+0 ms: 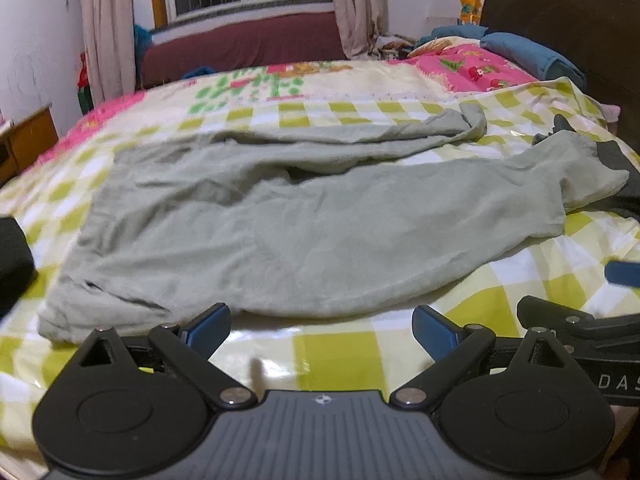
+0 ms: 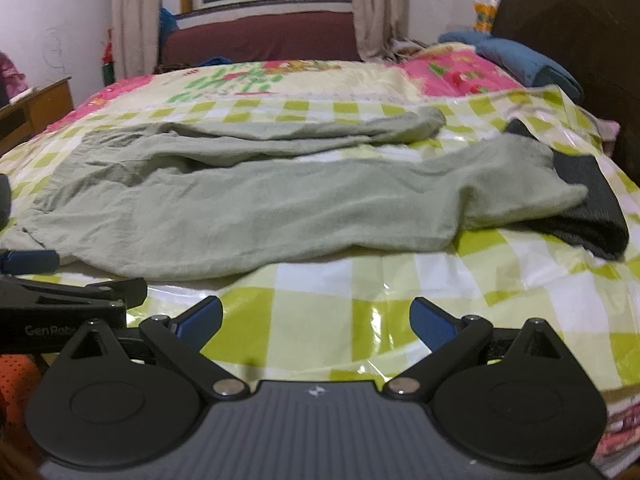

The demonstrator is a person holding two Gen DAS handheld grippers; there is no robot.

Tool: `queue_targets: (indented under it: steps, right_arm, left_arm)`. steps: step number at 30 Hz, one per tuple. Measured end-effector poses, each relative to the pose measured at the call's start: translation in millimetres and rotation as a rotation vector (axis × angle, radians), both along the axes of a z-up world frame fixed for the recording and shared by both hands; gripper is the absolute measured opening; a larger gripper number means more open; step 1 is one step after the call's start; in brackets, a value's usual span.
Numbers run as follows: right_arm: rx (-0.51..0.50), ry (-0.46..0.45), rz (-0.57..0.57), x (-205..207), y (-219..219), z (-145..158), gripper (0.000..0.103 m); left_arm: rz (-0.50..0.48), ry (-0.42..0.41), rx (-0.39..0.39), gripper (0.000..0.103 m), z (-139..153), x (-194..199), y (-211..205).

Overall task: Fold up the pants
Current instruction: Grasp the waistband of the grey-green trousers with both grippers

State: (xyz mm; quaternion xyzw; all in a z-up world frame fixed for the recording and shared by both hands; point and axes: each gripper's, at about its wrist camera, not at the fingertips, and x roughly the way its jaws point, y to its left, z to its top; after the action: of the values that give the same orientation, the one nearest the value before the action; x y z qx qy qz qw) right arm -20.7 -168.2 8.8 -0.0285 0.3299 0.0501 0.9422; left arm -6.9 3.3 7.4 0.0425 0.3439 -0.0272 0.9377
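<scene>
pants (image 1: 280, 216) on bed (image 1: 340, 356), pillow (image 1: 532, 56) behind

1. The letters "DAS" stand in pale capitals on the black body of the right gripper (image 1: 616, 380), seen at the right edge of the left wrist view; the word runs off the frame, so the rest cannot be read.
2. The letters "Gen Robo" stand in pale type on the black body of the left gripper (image 2: 52, 330), seen at the left edge of the right wrist view; the end of the word is hidden behind the right gripper's own frame.
3. A small white emblem (image 2: 315, 391), no letters, sits on the ribbed grey plate just behind the right gripper's jaws; a like emblem (image 1: 322, 399) sits on the left gripper's plate.
</scene>
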Motion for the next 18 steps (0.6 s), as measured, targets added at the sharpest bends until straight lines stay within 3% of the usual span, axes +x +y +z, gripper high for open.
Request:
queue_targets:
  steps: [4,9,14,18]
  right_arm:
    - [-0.065,-0.041,0.094,1,22,2,0.1]
    - [-0.097,-0.069,0.208,13,51,4,0.099]
    - [-0.102,-0.046,0.298,34,78,-1,0.098]
    - [-0.086,-0.025,0.384,42,103,-2,0.092]
  left_arm:
    - [0.014,-0.038,0.033,0.103,7,-4,17]
    - [0.084,-0.045,0.016,0.103,14,-5,54]
    - [0.178,-0.039,0.096,0.103,8,3,94]
    - [0.266,0.004,0.116,0.103,-3,8,132]
